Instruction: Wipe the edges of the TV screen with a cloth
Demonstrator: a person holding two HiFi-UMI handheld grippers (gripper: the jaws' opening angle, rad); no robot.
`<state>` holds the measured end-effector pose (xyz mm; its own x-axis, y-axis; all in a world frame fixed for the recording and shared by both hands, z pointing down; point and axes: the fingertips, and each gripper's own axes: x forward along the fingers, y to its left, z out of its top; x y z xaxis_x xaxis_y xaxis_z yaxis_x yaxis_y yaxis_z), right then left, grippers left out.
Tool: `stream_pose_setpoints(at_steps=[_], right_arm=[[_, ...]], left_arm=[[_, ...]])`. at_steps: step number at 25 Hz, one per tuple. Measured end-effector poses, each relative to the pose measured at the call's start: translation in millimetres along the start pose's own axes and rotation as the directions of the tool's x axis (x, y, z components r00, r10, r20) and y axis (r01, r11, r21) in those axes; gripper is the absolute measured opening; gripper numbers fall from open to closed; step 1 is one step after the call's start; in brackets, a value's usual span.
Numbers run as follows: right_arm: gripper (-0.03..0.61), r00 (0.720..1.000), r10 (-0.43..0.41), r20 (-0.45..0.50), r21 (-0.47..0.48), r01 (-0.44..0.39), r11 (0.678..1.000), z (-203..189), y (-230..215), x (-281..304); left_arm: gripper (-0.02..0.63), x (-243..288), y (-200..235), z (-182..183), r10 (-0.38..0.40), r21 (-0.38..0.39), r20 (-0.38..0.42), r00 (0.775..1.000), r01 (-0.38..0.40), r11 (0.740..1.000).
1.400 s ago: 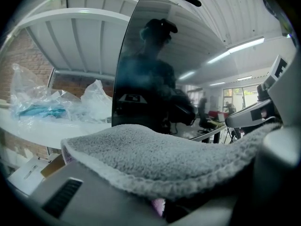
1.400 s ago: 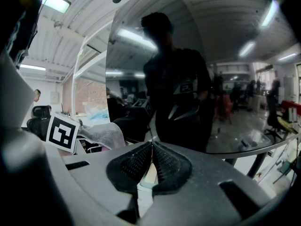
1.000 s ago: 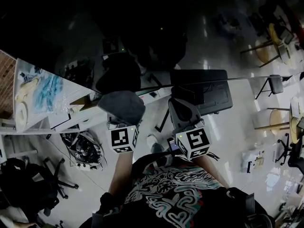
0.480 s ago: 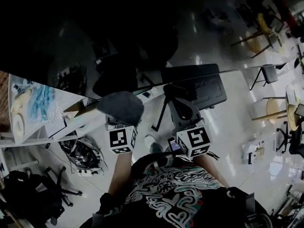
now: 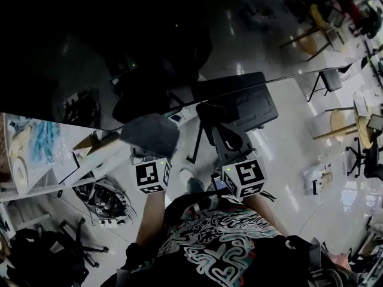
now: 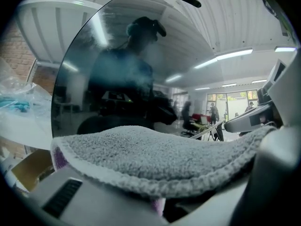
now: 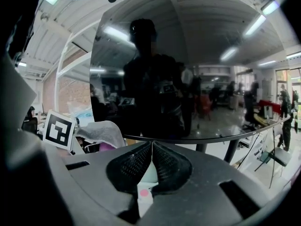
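The dark, mirror-like TV screen fills the top of the head view, and its lower edge runs across the middle. A grey cloth is draped over my left gripper and rests against that lower edge. In the left gripper view the cloth covers the jaws of the left gripper, and the screen stands right behind it. My right gripper is shut and empty, just right of the cloth and below the edge. In the right gripper view the right gripper faces the screen, with the cloth at its left.
A white table with blue and white clutter stands to the left. Under it is a bundle of cables. A black office chair is at the lower left. Chairs and a round table stand on the glossy floor at the right.
The head view has swung a little, so the screen's edge and the white table sit lower at the left. The cloth and both grippers stay at nearly the same spot on the lower edge.
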<state>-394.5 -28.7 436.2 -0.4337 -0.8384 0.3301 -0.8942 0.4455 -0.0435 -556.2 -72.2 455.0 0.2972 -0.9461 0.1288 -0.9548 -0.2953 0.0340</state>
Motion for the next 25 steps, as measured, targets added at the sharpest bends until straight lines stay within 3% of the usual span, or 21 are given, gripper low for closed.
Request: stream_pose_setpoints(at_steps=[15, 25], right_arm=[[0.031, 0.996, -0.084, 0.040, 0.001, 0.084, 0.996, 6.2, -41.1, -10.0], [0.031, 0.995, -0.085, 0.054, 0.021, 0.084, 0.996, 5.7, -74.0, -15.2]], left_arm=[[0.032, 12.1, -21.4, 0.5, -0.028, 0.002, -0.006, 1.000, 0.028, 1.000], [0.032, 19.5, -37.3, 0.7, -0.011, -0.005, -0.025, 1.000, 0.011, 1.000]])
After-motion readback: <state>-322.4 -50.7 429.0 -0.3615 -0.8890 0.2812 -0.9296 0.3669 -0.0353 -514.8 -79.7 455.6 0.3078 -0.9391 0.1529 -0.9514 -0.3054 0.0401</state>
